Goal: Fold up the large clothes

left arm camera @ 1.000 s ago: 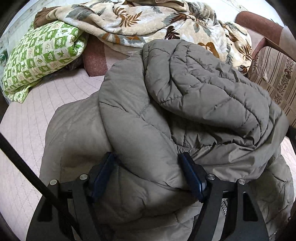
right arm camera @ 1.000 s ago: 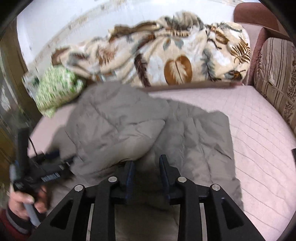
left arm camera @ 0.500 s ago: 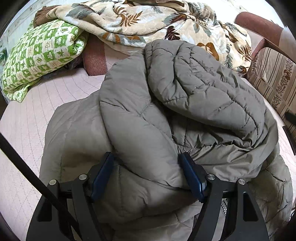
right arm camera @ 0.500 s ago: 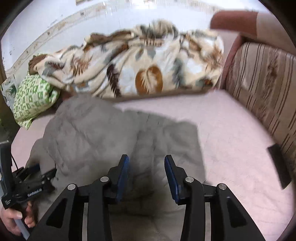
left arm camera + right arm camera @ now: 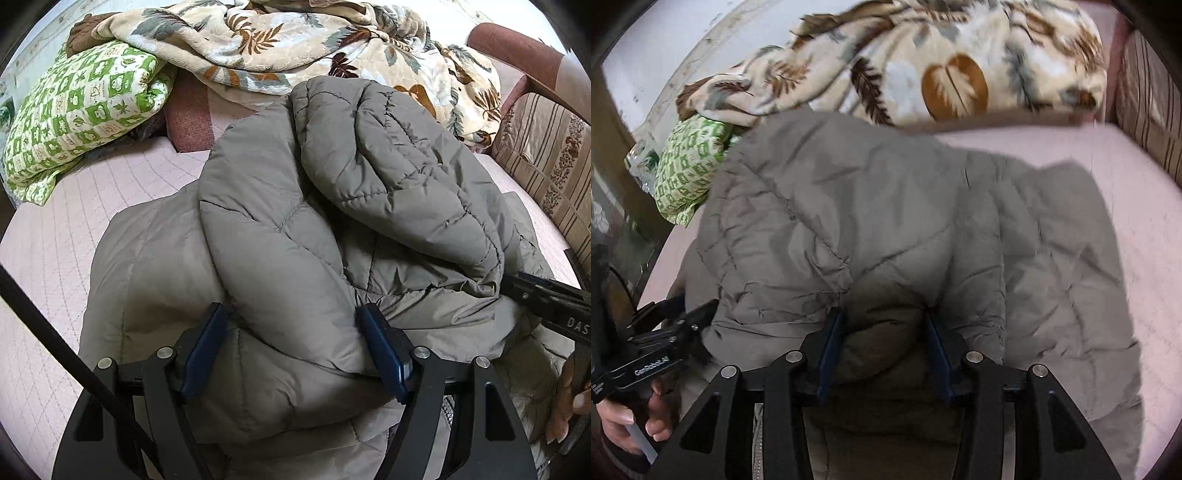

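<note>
A grey-olive quilted puffer jacket lies bunched on a pink quilted bed; it also fills the right wrist view. My left gripper is wide open, with a thick fold of the jacket bulging between its blue pads. My right gripper is open too, its jaws astride a puffy edge of the jacket. The right gripper shows at the right edge of the left wrist view, and the left gripper at the left edge of the right wrist view.
A leaf-print blanket is heaped at the back of the bed. A green checked pillow lies at the back left. A striped sofa arm stands at the right. Bare pink bed shows right of the jacket.
My right gripper opened from nearly shut and moved in over the jacket's edge, which now sits between its pads. It entered the left wrist view at right. The left gripper stayed put.
</note>
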A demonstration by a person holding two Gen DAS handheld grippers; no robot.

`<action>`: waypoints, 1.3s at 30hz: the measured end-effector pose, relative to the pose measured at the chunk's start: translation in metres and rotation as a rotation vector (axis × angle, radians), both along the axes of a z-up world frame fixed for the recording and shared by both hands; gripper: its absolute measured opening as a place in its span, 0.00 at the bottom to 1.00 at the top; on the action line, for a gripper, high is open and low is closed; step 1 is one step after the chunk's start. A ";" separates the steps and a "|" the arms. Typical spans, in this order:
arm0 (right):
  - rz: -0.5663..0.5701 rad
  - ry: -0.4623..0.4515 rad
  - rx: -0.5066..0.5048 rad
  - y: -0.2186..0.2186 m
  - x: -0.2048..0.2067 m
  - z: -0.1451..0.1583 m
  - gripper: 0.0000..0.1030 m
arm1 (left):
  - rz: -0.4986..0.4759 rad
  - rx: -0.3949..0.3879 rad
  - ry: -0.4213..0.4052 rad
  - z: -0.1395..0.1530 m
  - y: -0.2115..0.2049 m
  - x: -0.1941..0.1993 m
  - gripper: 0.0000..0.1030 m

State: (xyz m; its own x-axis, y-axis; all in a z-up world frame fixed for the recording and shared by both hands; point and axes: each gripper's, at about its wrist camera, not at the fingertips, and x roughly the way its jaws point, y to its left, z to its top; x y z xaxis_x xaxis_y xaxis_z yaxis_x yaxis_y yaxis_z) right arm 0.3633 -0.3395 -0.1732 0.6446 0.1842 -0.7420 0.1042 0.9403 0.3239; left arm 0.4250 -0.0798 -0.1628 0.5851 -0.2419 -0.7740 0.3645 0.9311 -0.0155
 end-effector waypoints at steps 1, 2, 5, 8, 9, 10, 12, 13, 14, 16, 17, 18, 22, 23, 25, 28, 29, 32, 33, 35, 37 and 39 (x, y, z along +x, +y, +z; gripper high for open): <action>0.004 0.005 -0.004 0.000 0.001 0.000 0.46 | -0.001 0.003 -0.002 0.000 0.000 0.000 0.72; 0.007 0.007 -0.011 0.000 0.001 0.001 0.46 | -0.002 0.005 -0.005 -0.001 -0.001 -0.001 0.72; 0.012 0.013 -0.054 0.006 0.002 -0.002 0.47 | -0.006 0.011 -0.010 -0.001 -0.001 -0.002 0.73; 0.015 0.016 -0.085 0.013 0.001 -0.002 0.47 | -0.006 0.018 -0.017 -0.001 -0.001 -0.003 0.73; 0.015 0.017 -0.083 0.013 0.001 -0.002 0.47 | -0.005 0.021 -0.019 -0.001 -0.001 -0.003 0.73; 0.016 0.017 -0.081 0.013 0.001 -0.002 0.47 | -0.005 0.023 -0.021 -0.002 -0.001 -0.004 0.73; 0.017 0.018 -0.085 0.012 0.003 -0.003 0.47 | -0.004 0.026 -0.029 -0.002 -0.002 -0.005 0.73; 0.018 0.018 -0.090 0.013 0.002 -0.003 0.48 | -0.004 0.029 -0.031 -0.002 -0.002 -0.005 0.73; 0.018 0.019 -0.094 0.013 0.003 -0.003 0.48 | -0.003 0.030 -0.033 -0.002 -0.003 -0.006 0.73; 0.019 0.020 -0.098 0.014 0.002 -0.003 0.48 | -0.003 0.033 -0.038 -0.003 -0.003 -0.007 0.73; 0.020 0.020 -0.098 0.014 0.002 -0.003 0.48 | -0.003 0.034 -0.041 -0.003 -0.003 -0.007 0.73; 0.020 0.020 -0.097 0.014 0.002 -0.003 0.48 | -0.004 0.033 -0.043 -0.003 -0.003 -0.007 0.73; 0.019 0.019 -0.092 0.014 0.001 0.000 0.49 | -0.004 0.012 -0.058 0.000 0.000 -0.010 0.73; 0.019 0.020 -0.089 0.014 0.001 0.001 0.49 | -0.001 0.004 -0.065 0.003 0.001 -0.010 0.73; 0.016 0.007 -0.059 0.011 -0.003 0.010 0.50 | 0.003 -0.015 -0.083 0.010 0.006 -0.012 0.73; 0.015 -0.045 -0.039 0.009 -0.009 0.026 0.50 | 0.023 -0.062 -0.145 0.027 0.014 -0.017 0.73; 0.015 -0.060 -0.044 0.010 -0.011 0.029 0.50 | 0.028 -0.097 -0.166 0.034 0.019 -0.019 0.73; 0.026 -0.106 -0.082 0.018 -0.016 0.041 0.50 | 0.028 -0.153 -0.193 0.043 0.023 -0.022 0.73; 0.020 -0.136 -0.105 0.021 -0.019 0.046 0.50 | 0.023 -0.164 -0.199 0.044 0.022 -0.023 0.73; 0.017 -0.163 -0.142 0.025 -0.022 0.052 0.50 | 0.011 -0.155 -0.199 0.042 0.016 -0.025 0.73; 0.013 -0.184 -0.173 0.028 -0.025 0.058 0.50 | 0.000 -0.136 -0.203 0.039 0.011 -0.027 0.73; -0.011 -0.191 -0.206 0.027 -0.027 0.062 0.50 | -0.008 -0.114 -0.201 0.035 0.007 -0.027 0.73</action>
State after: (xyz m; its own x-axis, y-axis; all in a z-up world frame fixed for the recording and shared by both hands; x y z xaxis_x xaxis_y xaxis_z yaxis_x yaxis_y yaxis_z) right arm 0.3360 -0.3127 -0.1110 0.7774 0.0344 -0.6281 0.0699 0.9876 0.1406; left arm 0.3980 -0.0731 -0.1278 0.7223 -0.3264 -0.6097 0.3779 0.9247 -0.0473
